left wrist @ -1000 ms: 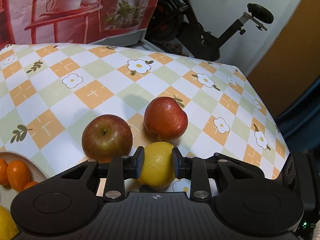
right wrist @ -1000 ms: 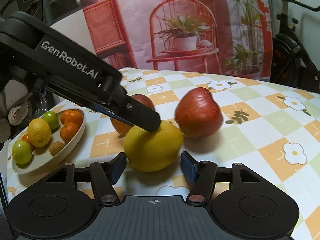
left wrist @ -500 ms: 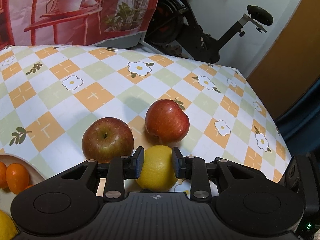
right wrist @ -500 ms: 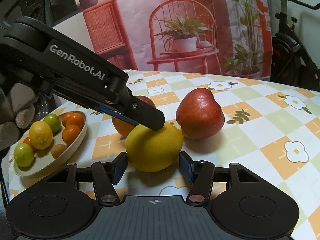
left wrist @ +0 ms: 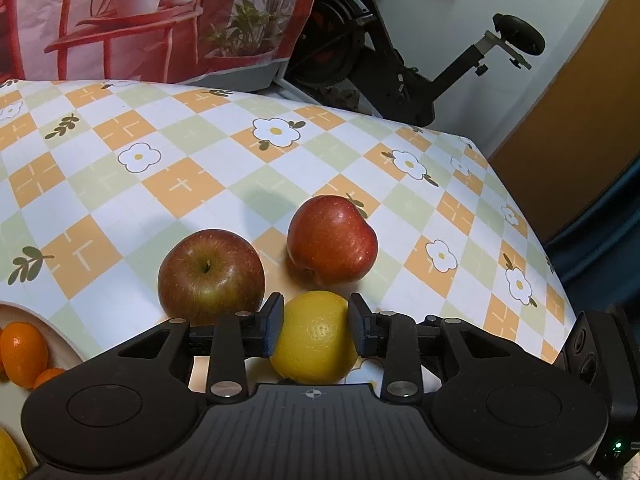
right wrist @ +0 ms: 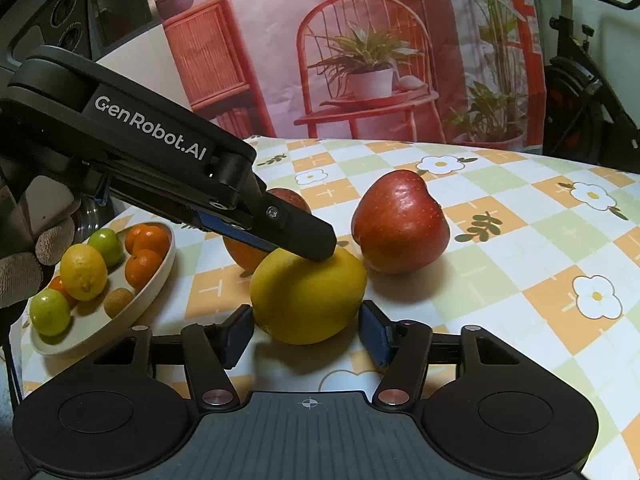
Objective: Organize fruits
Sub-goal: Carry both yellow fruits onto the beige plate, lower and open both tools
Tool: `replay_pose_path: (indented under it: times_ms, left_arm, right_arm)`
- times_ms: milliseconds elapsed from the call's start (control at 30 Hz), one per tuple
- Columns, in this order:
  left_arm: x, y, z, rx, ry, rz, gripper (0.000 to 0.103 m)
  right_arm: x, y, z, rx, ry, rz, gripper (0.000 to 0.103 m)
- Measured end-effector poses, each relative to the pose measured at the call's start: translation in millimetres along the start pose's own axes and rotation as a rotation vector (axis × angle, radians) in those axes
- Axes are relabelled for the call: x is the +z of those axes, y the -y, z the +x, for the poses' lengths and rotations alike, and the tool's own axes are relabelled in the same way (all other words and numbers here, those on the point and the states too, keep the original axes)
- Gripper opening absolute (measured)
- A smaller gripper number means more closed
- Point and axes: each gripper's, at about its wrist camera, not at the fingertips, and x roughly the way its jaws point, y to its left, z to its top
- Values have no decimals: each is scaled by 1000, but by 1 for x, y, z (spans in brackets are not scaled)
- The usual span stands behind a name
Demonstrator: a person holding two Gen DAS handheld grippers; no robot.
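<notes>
The yellow citrus [left wrist: 314, 338], most likely a lemon, sits low in the centre of both wrist views, resting on the checked tablecloth [left wrist: 192, 184] just in front of 2 red apples. The left gripper [left wrist: 314, 326] straddles it from above. Its jaws have just been opening, and a thin gap now shows beside each pad, so the fruit looks released rather than clamped. It was probably set down here to start a row with the apples.

The right gripper [right wrist: 306, 330] waits low in its own view, jaws parted on either side of the same fruit without pressing it, perhaps to steady it or take it over.

The rounder apple [left wrist: 211, 276] lies left of centre, and the taller apple [left wrist: 332, 240] stands right of it. At the lower left, a cream plate [right wrist: 158, 280] holds the small citrus, apart from the bigger fruit.
</notes>
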Motion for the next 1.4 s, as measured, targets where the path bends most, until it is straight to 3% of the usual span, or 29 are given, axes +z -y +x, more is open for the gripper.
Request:
replay_pose_path:
  times_ms: [733, 967, 1100, 1400]
  left_arm:
    - [-35, -14, -56, -11, -20, -8, 37]
    - [-33, -39, -104, 13, 19, -13, 37]
    - [-42, -65, -129, 16, 42, -70, 37]
    - [-62, -108, -143, 54, 72, -141, 37]
  right_arm:
    - [-9, -53, -23, 63, -8, -130, 53]
    - [15, -91, -22, 131, 5, -188, 53]
    - [24, -118, -14, 179, -5, -220, 53]
    - [28, -172, 25, 224, -99, -330, 53]
